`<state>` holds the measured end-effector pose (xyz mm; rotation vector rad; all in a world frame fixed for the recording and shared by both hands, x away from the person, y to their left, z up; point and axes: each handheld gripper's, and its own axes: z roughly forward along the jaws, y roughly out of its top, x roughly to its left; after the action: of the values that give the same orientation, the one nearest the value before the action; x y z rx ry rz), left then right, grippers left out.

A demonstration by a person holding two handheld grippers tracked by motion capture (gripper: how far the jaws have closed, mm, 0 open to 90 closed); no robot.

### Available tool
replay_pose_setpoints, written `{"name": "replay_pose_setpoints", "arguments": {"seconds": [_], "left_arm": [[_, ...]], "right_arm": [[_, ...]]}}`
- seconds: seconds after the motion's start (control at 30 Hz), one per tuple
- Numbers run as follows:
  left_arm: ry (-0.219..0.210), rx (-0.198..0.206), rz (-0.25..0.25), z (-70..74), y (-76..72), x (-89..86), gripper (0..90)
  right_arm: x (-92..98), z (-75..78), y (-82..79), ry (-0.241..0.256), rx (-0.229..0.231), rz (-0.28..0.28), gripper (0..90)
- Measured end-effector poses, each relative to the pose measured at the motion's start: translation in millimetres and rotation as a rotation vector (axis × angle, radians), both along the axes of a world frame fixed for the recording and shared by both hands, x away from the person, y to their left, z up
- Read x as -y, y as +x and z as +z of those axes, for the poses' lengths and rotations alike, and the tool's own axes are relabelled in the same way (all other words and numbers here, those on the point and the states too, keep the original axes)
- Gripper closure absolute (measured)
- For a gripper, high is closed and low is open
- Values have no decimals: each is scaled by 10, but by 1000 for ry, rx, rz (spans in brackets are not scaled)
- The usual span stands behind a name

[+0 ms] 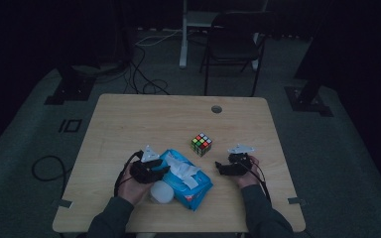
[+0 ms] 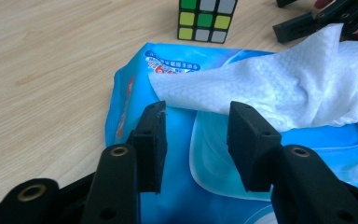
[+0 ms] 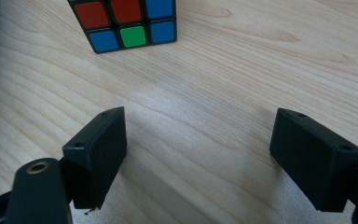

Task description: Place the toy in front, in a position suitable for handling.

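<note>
Blue wipes pack [image 2: 168, 135] lies flat, white wipe [image 2: 279, 88] pulled halfway out.

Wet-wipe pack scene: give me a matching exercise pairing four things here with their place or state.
Things:
1. wipe pack
2. puzzle cube
3. left gripper
4. right gripper

Places or states:
A. jaws wide open over bare wood
B. lies flat with a white wipe pulled up out of it
C. jaws open just above the blue pack
D. stands alone on the table, beyond the pack

Pairs: 1-B, 2-D, 3-C, 4-A
</note>
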<state>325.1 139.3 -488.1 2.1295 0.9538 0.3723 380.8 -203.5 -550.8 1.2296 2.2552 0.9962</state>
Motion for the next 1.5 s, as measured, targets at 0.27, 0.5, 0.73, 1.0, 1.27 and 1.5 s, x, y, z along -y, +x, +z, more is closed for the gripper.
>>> {"name": "replay_pose_setpoints", "arguments": {"seconds": [0.27,0.5,0.73,1.0,1.27,1.5], "left_arm": [[11,7,-20,-24,37,-9,595],[22,11,-52,-25,73,-21,593],[33,14,-57,-22,117,-58,593],[60,26,-16,-1,211,-248,593],[78,31,37,26,401,-481,583],[56,37,129,117,517,-638,573]], "right_arm": [[0,0,0,0,0,0,186],[0,0,-1,0,0,0,186],[2,0,-2,0,-1,0,186],[3,0,-3,0,-1,1,186],[4,1,-4,0,-1,0,186],[5,1,-5,0,-1,0,186]]}}
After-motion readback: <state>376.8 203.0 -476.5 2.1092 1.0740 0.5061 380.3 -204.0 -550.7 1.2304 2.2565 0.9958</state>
